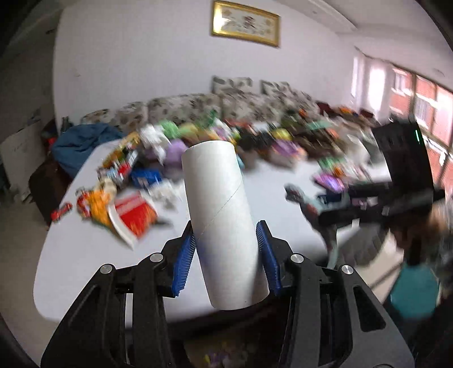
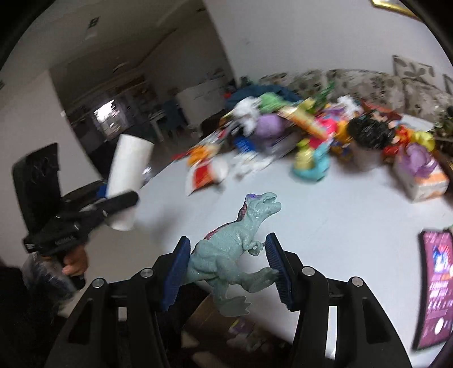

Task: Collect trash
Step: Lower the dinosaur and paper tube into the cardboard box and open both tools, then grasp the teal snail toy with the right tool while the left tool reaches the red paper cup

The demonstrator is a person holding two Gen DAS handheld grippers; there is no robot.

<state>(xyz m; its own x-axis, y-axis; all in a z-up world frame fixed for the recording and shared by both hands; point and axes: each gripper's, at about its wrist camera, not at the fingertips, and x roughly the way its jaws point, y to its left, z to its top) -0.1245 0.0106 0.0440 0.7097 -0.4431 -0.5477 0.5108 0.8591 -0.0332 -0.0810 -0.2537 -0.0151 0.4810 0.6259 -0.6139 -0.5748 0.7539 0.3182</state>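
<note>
My left gripper (image 1: 226, 254) is holding a white cardboard tube (image 1: 223, 226). Its blue fingers (image 1: 184, 263) pinch the tube from both sides, down near the bottom end. The tube stands almost straight up and leans a little toward 11 o'clock. It is up in the air above the near edge of the white worktop (image 1: 85, 249).

My right gripper (image 2: 226, 266) is holding a pale green toy dinosaur (image 2: 235, 249). The left finger presses on its back and tail, and the right finger (image 2: 279, 271) touches its little arm and its leg. The dinosaur faces 1 o'clock with its mouth open. It is in the air over the near part of the worktop (image 2: 325, 226).

From the right wrist camera I see the left gripper (image 2: 113, 209) at 9 o'clock, with the tube (image 2: 127, 175) sticking up out of it and a hand (image 2: 75, 261) on its handle.

A big blurry pile of toys and wrappers (image 2: 311, 136) lies along the far side of the worktop, from 11 o'clock to 2 o'clock. A red and white wrapper (image 2: 203, 172) lies closer, at 12 o'clock. A dark purple packet (image 2: 433, 288) lies at 3 o'clock near the edge.

A flowery sofa (image 1: 198, 107) stands behind the worktop, and a gold framed picture (image 1: 245, 22) hangs on the wall above it.
</note>
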